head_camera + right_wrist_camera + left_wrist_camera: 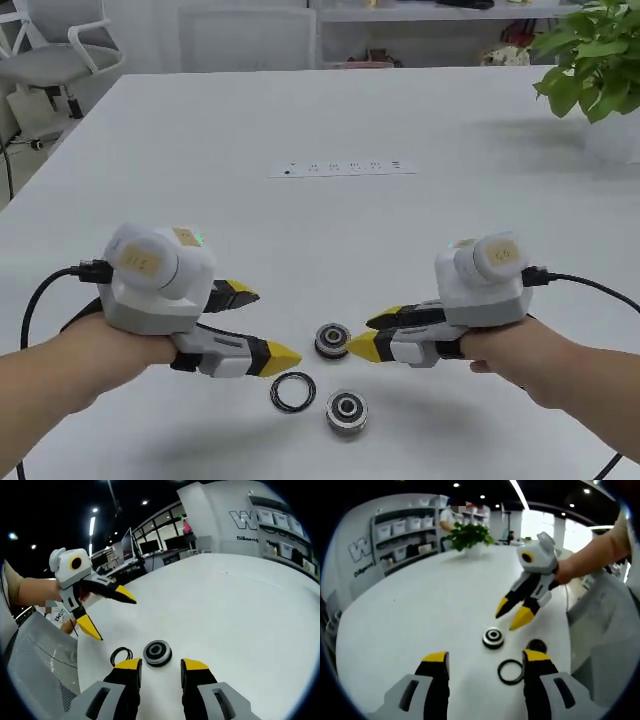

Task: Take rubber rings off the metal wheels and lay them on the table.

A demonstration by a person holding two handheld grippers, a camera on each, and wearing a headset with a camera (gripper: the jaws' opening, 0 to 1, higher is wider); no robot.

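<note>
The head view takes in both metal wheels on the white table (200, 130): the far wheel (332, 340) between the two grippers, and the near wheel (346, 411) at 6 o'clock of it. A loose rubber ring (293, 391) lies flat on the table at about 7 o'clock of the far wheel, just beside the near one. A power strip (345, 167) sits well off at 12 o'clock and a plant (590, 55) at 2 o'clock.

In the left gripper view the near wheel (536, 645) is half hidden behind one of the gripper's own fingers (537, 656). The ring (511, 672) and far wheel (493, 638) lie in plain sight. The right gripper view shows one wheel (157, 652) and the ring (121, 654) at its 9 o'clock.

The left gripper (262, 325) has its fingers spread wide and holds nothing. The same wide spread shows from the right gripper view (115, 619). The right gripper (362, 335) has its fingers parted narrowly and also empty. Their tips are just beside the far wheel at its 3 o'clock, and whether they touch it cannot be told. From the left gripper view that gripper (509, 620) hangs clear above the table.
</note>
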